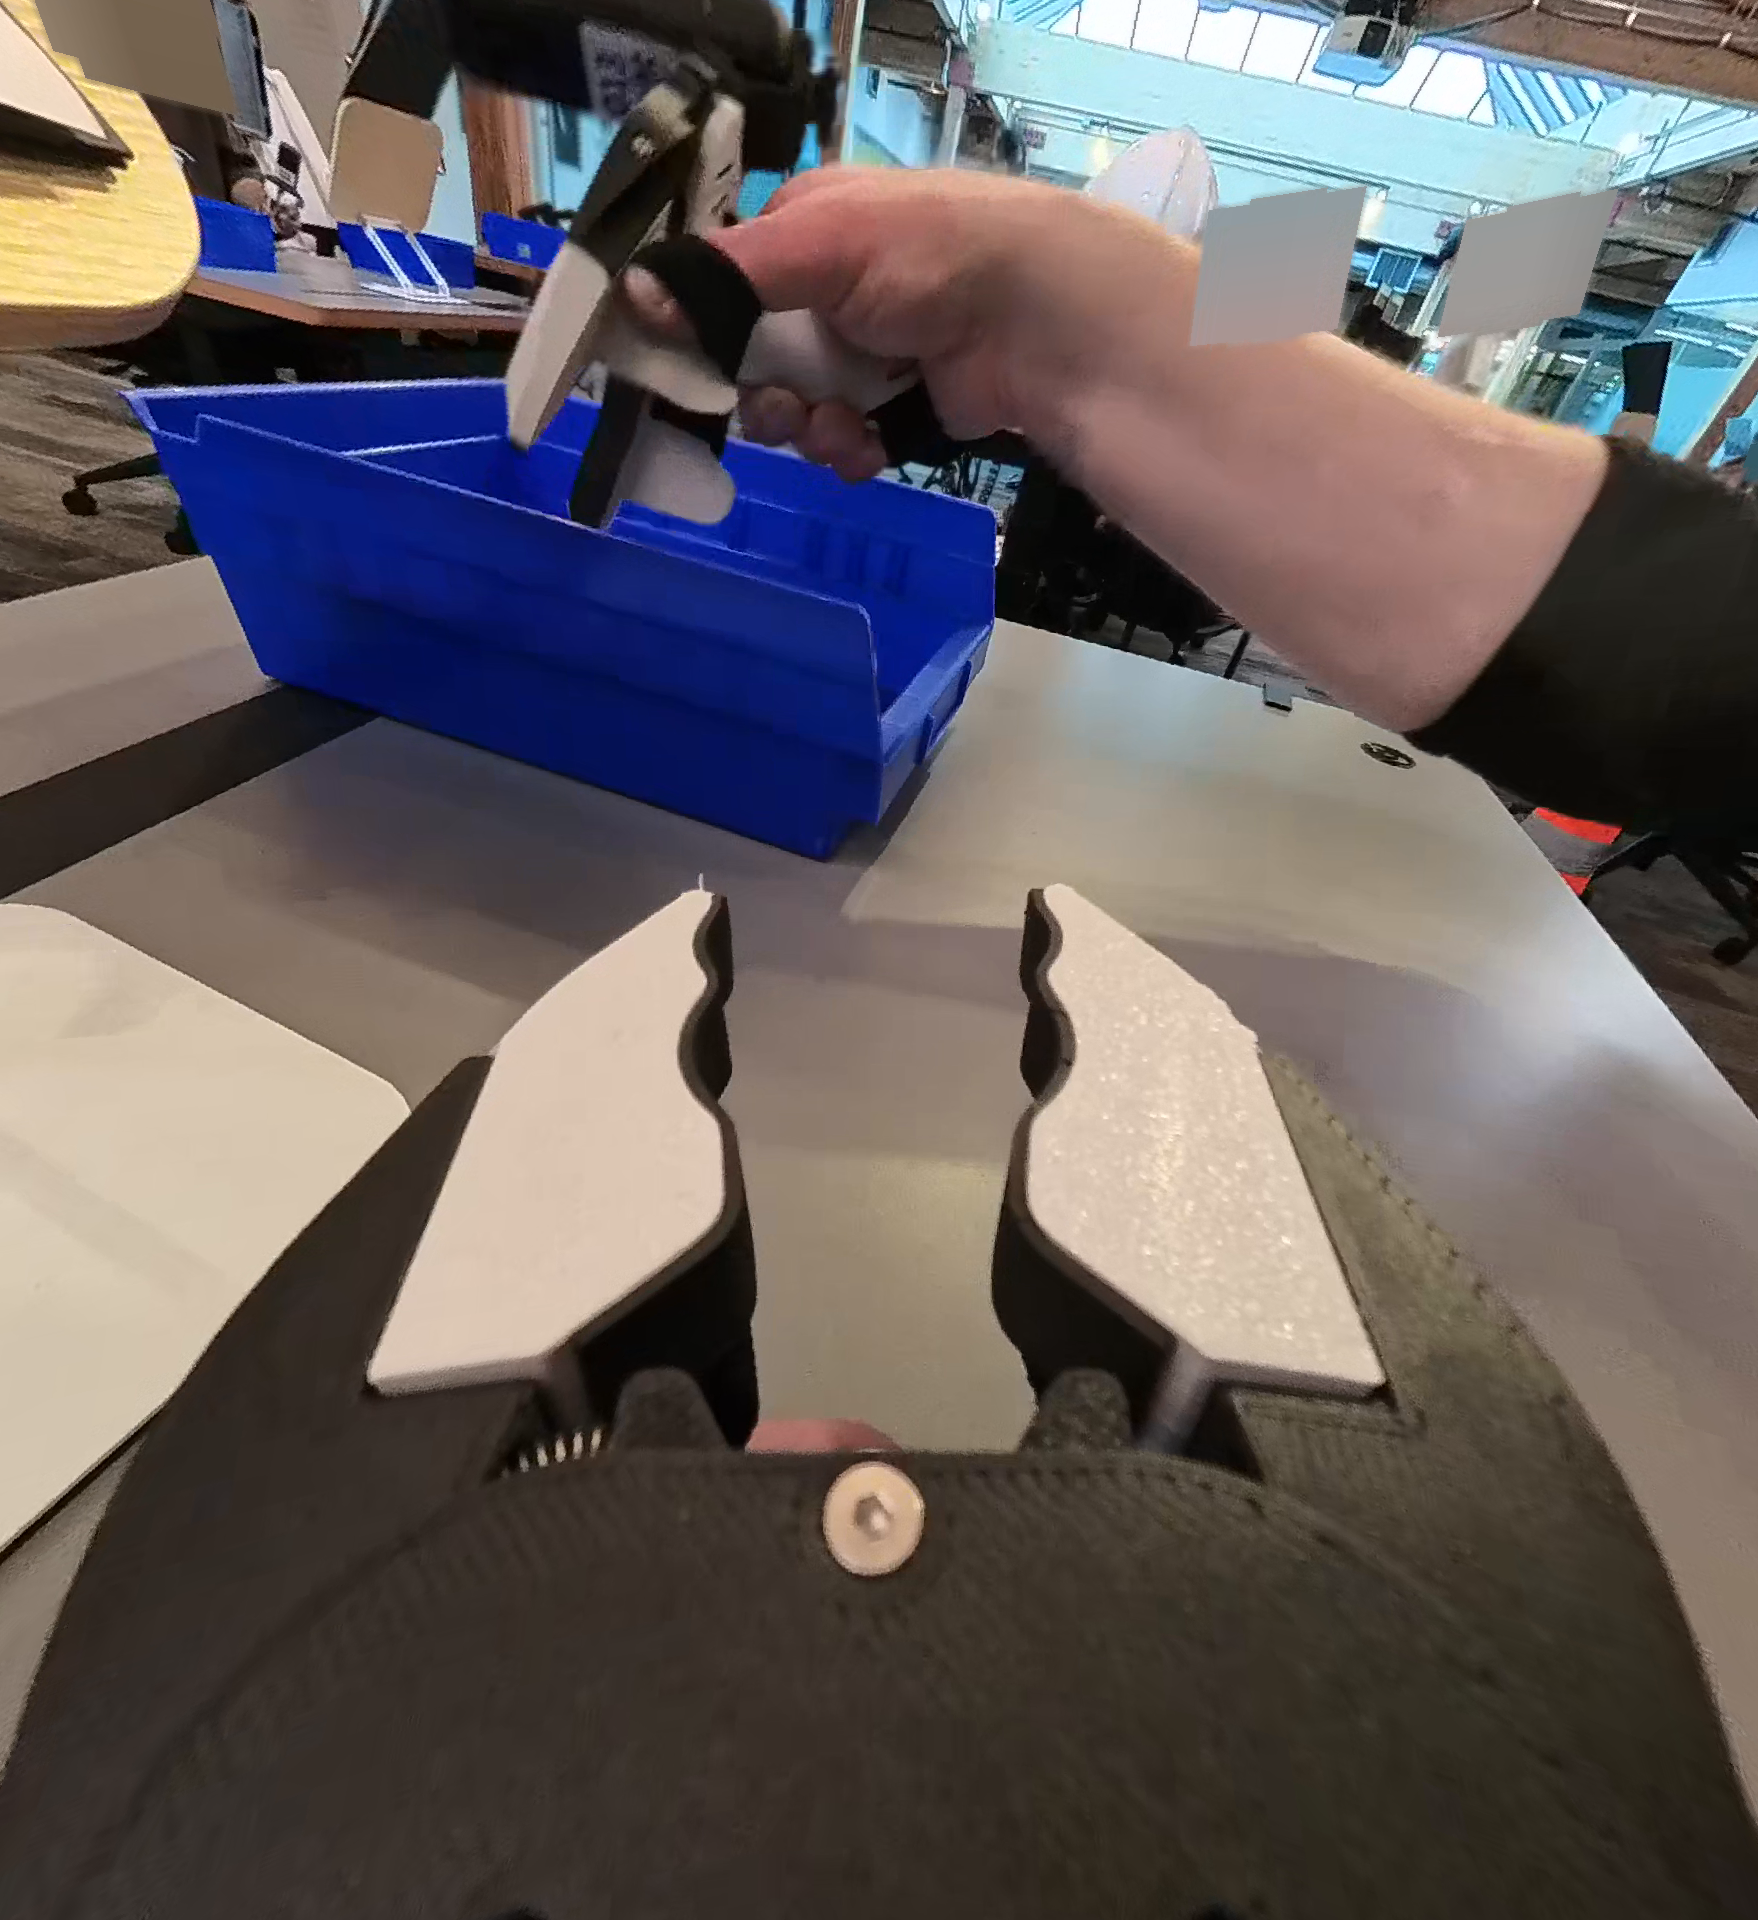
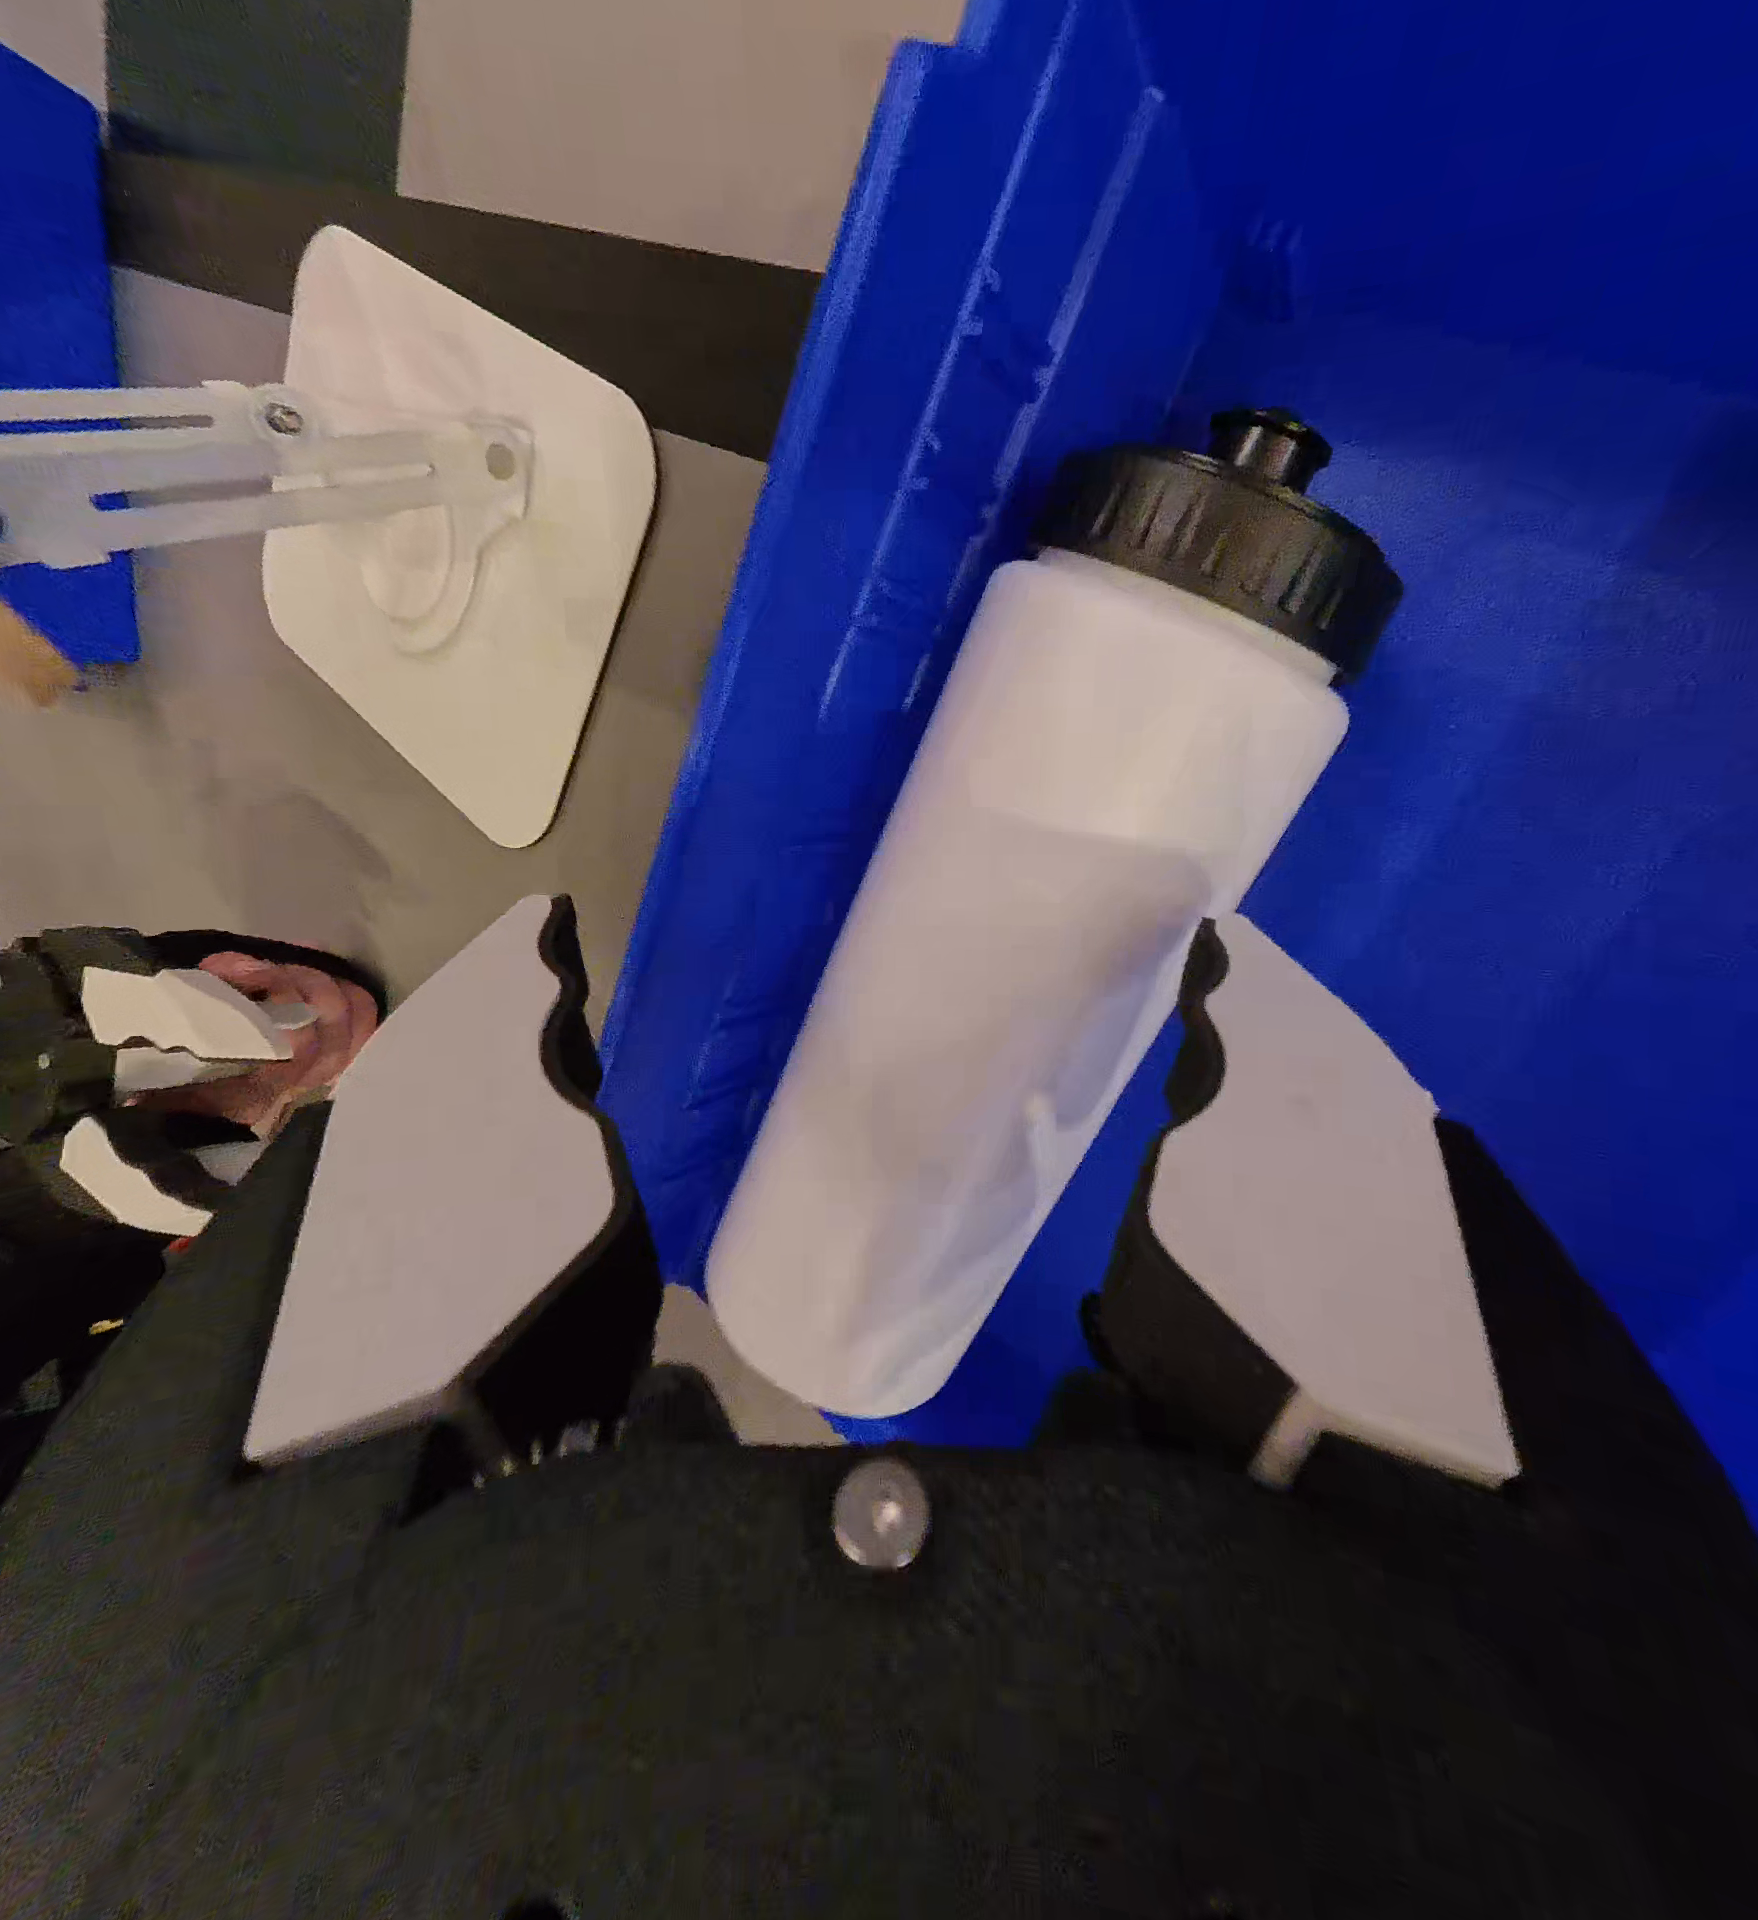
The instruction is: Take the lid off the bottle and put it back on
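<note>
A translucent white bottle (image 2: 1041,935) with a black screw lid (image 2: 1228,551) on it lies on its side in a blue bin (image 2: 1581,727), against the bin's wall. My right gripper (image 2: 880,925) is open above the bin, with the bottle's body between its fingers; I cannot tell if they touch it. In the left wrist view a hand holds the right gripper (image 1: 563,468) tip-down into the bin (image 1: 584,644), and the bottle is hidden there. My left gripper (image 1: 877,904) is open and empty over the grey table (image 1: 1218,831), in front of the bin. It also shows in the right wrist view (image 2: 272,1029).
A flat white pad (image 1: 75,1143) lies on the table left of my left gripper and also shows in the right wrist view (image 2: 501,727). A white slotted bracket (image 2: 231,468) reaches over it. The table's right edge (image 1: 1633,997) drops to office chairs and floor.
</note>
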The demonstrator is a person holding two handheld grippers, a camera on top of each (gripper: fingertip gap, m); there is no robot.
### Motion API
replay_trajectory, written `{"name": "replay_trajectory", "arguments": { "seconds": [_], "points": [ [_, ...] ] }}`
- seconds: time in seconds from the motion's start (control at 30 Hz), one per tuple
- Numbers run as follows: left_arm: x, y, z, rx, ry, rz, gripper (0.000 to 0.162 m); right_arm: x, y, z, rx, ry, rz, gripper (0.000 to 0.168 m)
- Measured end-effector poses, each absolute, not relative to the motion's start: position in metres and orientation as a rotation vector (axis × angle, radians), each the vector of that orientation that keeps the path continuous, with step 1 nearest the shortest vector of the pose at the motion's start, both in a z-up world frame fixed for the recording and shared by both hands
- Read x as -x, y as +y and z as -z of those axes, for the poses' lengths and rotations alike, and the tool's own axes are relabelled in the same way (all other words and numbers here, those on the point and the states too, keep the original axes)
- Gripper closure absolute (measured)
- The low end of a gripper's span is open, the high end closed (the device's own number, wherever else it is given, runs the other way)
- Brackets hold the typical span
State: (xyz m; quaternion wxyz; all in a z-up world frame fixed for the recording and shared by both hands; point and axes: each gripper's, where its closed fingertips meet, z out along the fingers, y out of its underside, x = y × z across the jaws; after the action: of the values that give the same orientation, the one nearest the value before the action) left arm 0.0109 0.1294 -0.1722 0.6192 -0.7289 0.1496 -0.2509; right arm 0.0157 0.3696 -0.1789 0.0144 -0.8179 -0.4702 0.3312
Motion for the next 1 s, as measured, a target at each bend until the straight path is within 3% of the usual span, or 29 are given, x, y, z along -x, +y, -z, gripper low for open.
{"name": "replay_trajectory", "arguments": {
  "seconds": [0.1,0.3,0.43,0.6,0.73,0.87,1.0],
  "points": [
    [-0.01,0.13,0.172,1.677,0.34,0.579,0.108,-0.025,0.362,0.147,2.358,-1.448,-1.055,0.071],
    [-0.008,0.13,0.172,1.679,0.325,0.573,0.104,-0.086,0.371,0.086,1.994,-1.236,-0.815,0.066],
    [-0.005,0.132,0.172,1.682,0.302,0.563,0.101,-0.143,0.393,0.088,1.916,-0.996,-0.726,0.061],
    [0.0,0.134,0.173,1.686,0.27,0.547,0.1,-0.176,0.404,0.137,1.861,-0.833,-0.846,0.062],
    [0.005,0.14,0.176,1.714,0.212,0.554,0.092,-0.162,0.394,0.166,1.871,-0.886,-0.973,0.073],
    [0.011,0.142,0.176,1.71,0.16,0.534,0.089,-0.164,0.395,0.192,1.903,-1.002,-0.733,0.084],
    [0.037,0.131,0.174,1.71,0.112,0.323,0.089,-0.174,0.395,0.2,1.924,-1.006,-0.765,0.129]
  ]
}}
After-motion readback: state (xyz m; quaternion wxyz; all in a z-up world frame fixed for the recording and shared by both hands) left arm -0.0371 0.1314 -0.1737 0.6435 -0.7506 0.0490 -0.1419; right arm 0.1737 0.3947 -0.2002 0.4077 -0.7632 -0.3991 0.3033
